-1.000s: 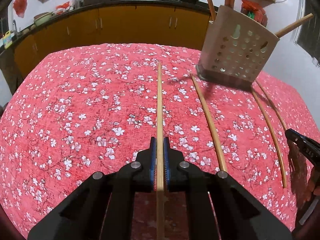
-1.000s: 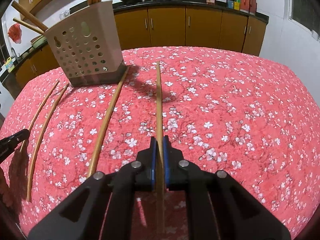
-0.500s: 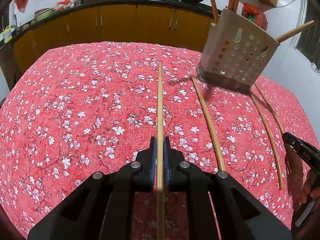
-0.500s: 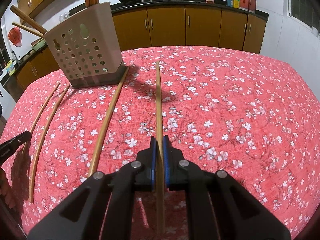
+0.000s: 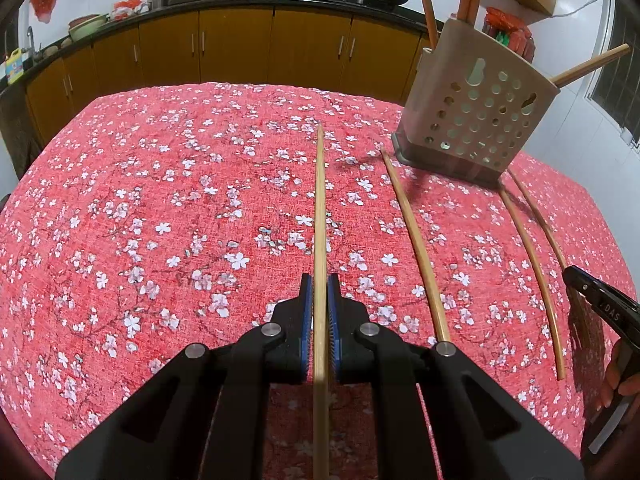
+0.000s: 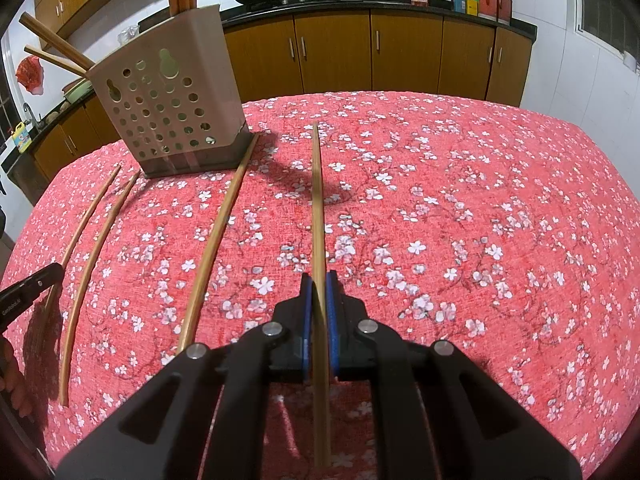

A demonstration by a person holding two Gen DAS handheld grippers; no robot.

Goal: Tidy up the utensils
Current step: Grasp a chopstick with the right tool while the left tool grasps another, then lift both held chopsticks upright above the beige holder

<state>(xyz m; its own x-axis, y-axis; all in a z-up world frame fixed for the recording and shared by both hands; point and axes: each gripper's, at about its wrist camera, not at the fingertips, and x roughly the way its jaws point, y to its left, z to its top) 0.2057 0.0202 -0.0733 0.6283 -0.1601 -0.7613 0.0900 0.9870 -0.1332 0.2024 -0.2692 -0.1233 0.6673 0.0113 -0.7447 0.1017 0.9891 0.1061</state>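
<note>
My left gripper is shut on a long bamboo chopstick that points forward over the red floral tablecloth. My right gripper is shut on another chopstick the same way. A beige perforated utensil holder stands at the far right in the left wrist view and at the far left in the right wrist view, with several chopsticks sticking out. Three loose chopsticks lie on the cloth: one near the holder's base and a pair beyond it; they show in the right wrist view too.
The round table's cloth drops off at its edges on all sides. Wooden cabinets and a counter with woks stand behind the table. The other gripper's black tip shows at the right edge and at the left edge.
Both grippers keep their chopsticks. The left wrist view has risen and tilted slightly, so the holder and cabinets sit a little lower in frame. The right view has barely shifted.
</note>
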